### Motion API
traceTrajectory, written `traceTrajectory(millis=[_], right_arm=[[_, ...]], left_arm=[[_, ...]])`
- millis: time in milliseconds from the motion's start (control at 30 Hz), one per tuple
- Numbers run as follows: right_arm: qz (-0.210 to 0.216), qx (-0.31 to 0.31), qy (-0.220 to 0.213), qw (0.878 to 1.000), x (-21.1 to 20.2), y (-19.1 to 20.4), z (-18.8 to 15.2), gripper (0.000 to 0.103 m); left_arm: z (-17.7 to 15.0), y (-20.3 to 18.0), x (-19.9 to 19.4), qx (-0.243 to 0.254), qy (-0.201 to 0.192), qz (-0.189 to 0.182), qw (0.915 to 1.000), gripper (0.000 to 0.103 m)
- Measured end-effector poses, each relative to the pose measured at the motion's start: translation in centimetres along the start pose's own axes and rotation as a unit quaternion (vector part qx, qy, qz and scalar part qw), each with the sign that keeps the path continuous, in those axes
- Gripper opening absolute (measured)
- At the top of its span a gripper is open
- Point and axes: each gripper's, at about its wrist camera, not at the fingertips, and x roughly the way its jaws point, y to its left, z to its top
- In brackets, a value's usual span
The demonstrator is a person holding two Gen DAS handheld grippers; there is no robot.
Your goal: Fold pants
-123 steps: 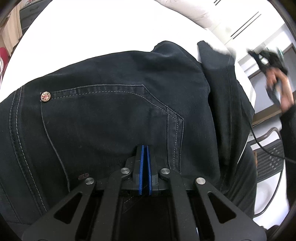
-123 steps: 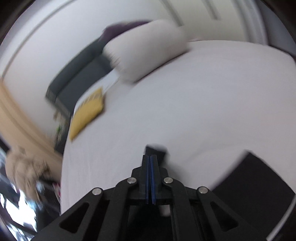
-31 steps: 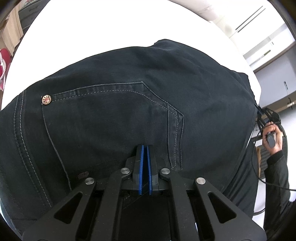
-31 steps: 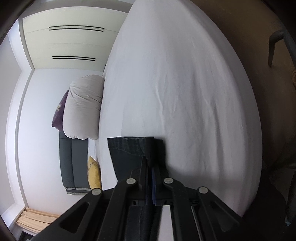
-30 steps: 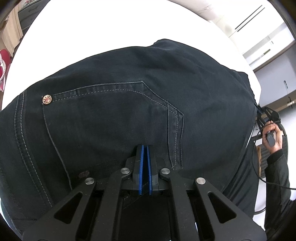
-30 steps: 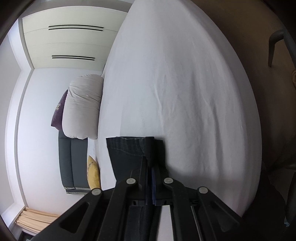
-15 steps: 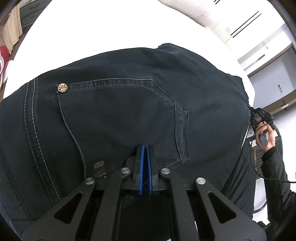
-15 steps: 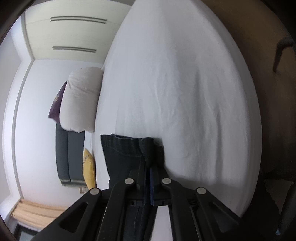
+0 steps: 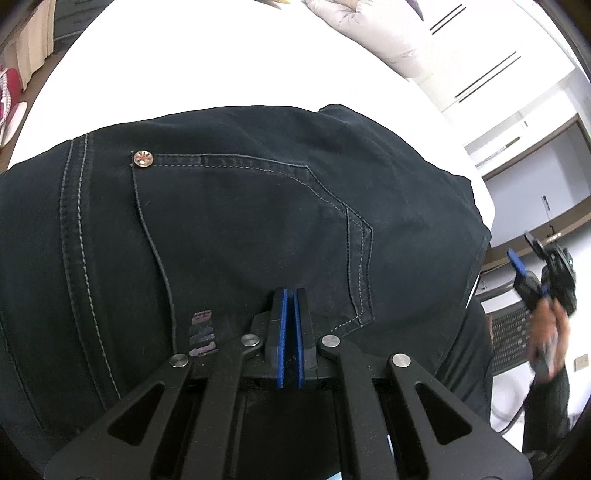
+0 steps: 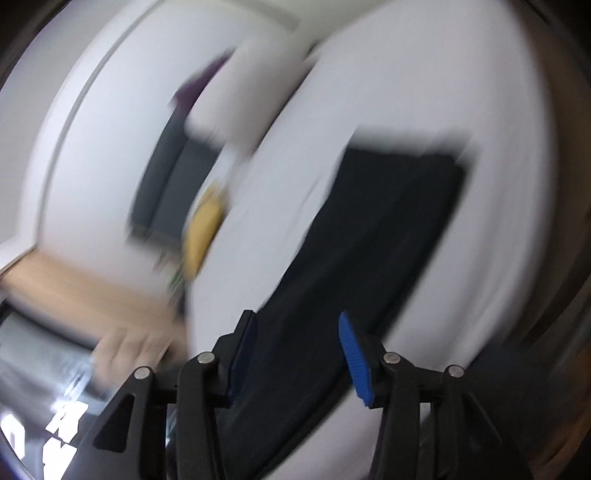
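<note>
Dark denim pants (image 9: pixel 240 221) lie on a white bed (image 9: pixel 184 66), back pocket and a metal rivet (image 9: pixel 143 159) facing up. My left gripper (image 9: pixel 289 299) is shut, its blue pads pressed together at the pants' waist edge; whether cloth is pinched between them is hidden. My right gripper (image 10: pixel 297 343) is open and empty above the pants' leg (image 10: pixel 369 236), which lies flat on the bed (image 10: pixel 509 184). The right wrist view is motion-blurred. The right gripper also shows at the right edge of the left wrist view (image 9: pixel 532 266), held in a hand.
A white pillow (image 9: pixel 369 33) lies at the bed's head. A grey sofa (image 10: pixel 162 192) with a yellow cushion (image 10: pixel 205 225) stands beyond the bed. White wardrobe doors (image 9: pixel 480 74) and a chair (image 9: pixel 509 332) are at the right.
My right gripper has let go of the pant leg end, opened, and swung up and away quickly. The leg now lies flat on the bed. My left gripper has stayed shut at the waist.
</note>
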Motion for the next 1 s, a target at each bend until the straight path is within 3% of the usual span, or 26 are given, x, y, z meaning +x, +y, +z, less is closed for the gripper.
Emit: traceTrajectory(millis=[133,267,333,767,1000], right_arm=[[0.053,0.034,0.11,0.992,4.7,1.7,-6.3,0.054],[0.046,0.077,0.192,0.977,8.9,0.9,-11.2,0.056],[0.046,0.085,0.209,0.973,9.6,0.7,-12.4,0.056],[0.062,0.094,0.242,0.964,12.3,2.2,-14.0,0.059],[0.061,0.097,0.235,0.965,10.5,2.9,-13.3,0.058]], left_arm=[[-0.2,0.3,-0.3,0.001,-0.001,0.001,1.0,0.004],[-0.2,0.6,-0.4,0.0,-0.001,-0.005,1.0,0.004],[-0.2,0.8,-0.4,-0.004,-0.002,-0.008,1.0,0.004],[-0.2,1.0,-0.8,-0.001,-0.001,-0.009,1.0,0.004],[-0.1,1.1,-0.8,-0.002,-0.001,-0.01,1.0,0.004]])
